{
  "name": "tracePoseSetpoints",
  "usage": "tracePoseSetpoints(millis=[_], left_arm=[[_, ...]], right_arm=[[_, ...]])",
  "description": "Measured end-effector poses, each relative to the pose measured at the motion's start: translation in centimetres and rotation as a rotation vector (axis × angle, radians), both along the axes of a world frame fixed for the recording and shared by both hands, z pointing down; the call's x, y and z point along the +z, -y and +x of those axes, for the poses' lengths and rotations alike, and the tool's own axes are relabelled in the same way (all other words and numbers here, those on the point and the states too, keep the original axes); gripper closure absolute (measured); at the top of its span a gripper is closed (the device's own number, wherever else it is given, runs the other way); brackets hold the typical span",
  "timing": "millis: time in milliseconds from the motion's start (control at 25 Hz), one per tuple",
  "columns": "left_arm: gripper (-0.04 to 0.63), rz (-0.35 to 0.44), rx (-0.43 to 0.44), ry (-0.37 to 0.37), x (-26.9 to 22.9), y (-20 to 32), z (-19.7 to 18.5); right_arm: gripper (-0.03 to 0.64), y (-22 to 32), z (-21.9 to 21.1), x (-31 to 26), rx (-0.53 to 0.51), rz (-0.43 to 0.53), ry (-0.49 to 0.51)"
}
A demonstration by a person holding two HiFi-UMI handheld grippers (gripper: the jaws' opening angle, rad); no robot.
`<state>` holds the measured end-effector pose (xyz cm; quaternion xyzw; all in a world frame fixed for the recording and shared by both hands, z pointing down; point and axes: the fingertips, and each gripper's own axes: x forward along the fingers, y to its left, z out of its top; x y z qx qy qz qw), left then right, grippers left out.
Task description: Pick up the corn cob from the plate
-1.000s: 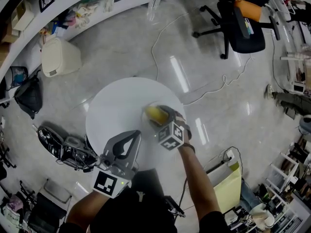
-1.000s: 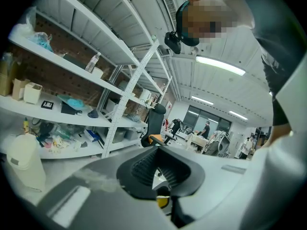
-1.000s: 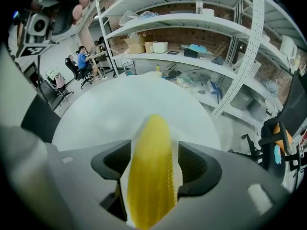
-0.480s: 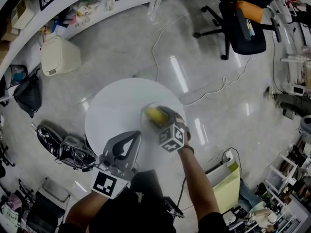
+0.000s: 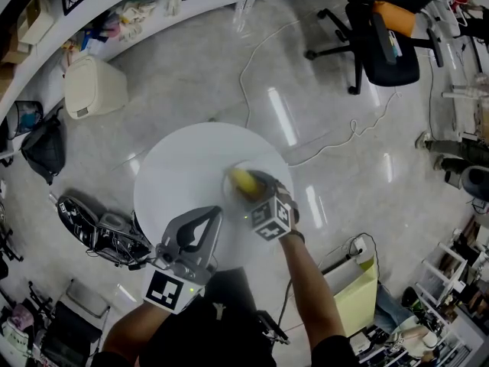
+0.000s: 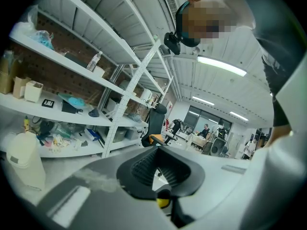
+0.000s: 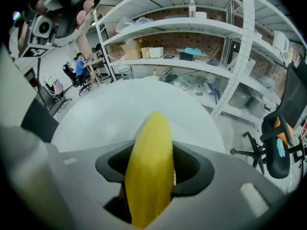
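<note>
Almost nothing has shifted since the earlier head view: both grippers sit where they were, and only the right gripper (image 5: 256, 182) differs, its jaws now closing around the corn cob (image 5: 243, 180). Head view: the yellow cob lies on the round white table (image 5: 179, 167), toward its right edge. A faint pale rim around it may be the plate (image 5: 231, 170), and the cob has not been lifted. The left gripper (image 5: 208, 217) hovers at the table's near edge, apart from the cob, with its jaws meeting at the tips and nothing held. Left gripper view: shelves (image 6: 72, 66) and an office chair (image 6: 156, 121) stand well beyond the table's far edge. Right gripper view: the cob fills the gap between the dark pads, with a thin sliver of light on one side, so the grip looks unfinished. Judging from this, clamping and raising remain. Otherwise the table is bare and the space above it is open, though the cob lies near the rim.
</note>
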<state>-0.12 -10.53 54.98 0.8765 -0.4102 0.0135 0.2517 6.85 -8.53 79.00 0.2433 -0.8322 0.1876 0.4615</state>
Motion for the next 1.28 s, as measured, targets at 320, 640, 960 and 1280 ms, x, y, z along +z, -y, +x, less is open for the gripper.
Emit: tracePoseSetpoints(millis=[320, 640, 960, 1280], left_arm=[[0.594, 0.006, -0.006, 0.0, -0.2, -0.4, -0.2], [0.594, 0.013, -0.013, 0.004, -0.8, -1.1, -1.0], [0.594, 0.024, -0.007, -0.002, -1.4, -1.9, -1.2], [0.594, 0.047, 0.008, -0.008, -2.9, -3.2, -1.1]], right_arm=[[0.382, 0.0, 0.3, 0.3, 0.026, -0.011, -0.013], [0.385, -0.2, 0.6, 0.1, 0.083, -0.008, -0.027], [0.385, -1.0, 0.3, -0.9, 0.124, 0.012, -0.012], [0.385, -1.8, 0.5, -2.2, 0.168, 0.022, 0.004]])
